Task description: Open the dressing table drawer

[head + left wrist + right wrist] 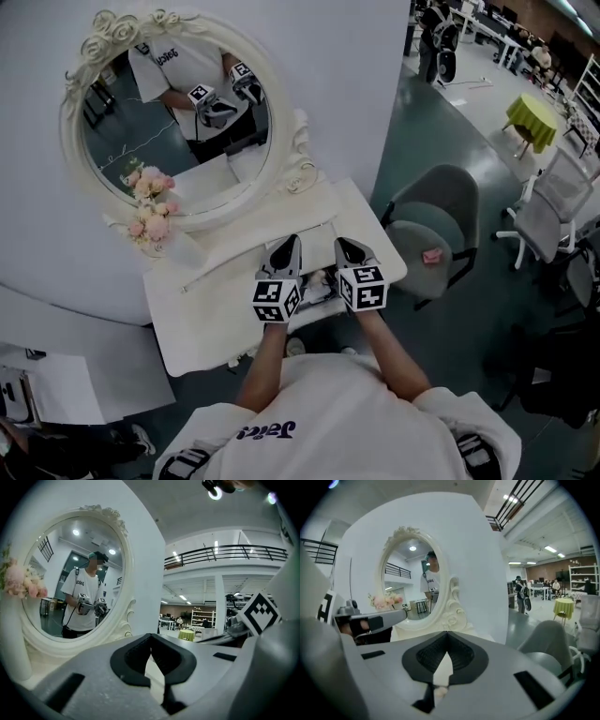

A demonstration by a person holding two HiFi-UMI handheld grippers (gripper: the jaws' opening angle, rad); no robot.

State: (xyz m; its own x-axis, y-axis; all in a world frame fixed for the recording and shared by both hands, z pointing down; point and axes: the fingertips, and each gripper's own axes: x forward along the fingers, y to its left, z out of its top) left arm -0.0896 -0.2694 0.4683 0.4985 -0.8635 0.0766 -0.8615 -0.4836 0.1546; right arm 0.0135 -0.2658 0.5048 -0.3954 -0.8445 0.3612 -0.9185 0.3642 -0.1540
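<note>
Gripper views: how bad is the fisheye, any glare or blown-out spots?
Left gripper view: strong fisheye, dark corners, railing bows, ceiling lamp glares. Right gripper view: same warp, mirror squeezed to a narrow oval, even light. Head view: sharp, flat light, milder edge bending.

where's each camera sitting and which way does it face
Head view: on the person's head, looking down at the dressing table and mirror; forearms, left gripper and right gripper show.
Left gripper view: on the left gripper, facing the mirror; its shut jaws show.
Right gripper view: on the right gripper, facing the mirror; its shut jaws and the left gripper show.
All share the mirror.
</note>
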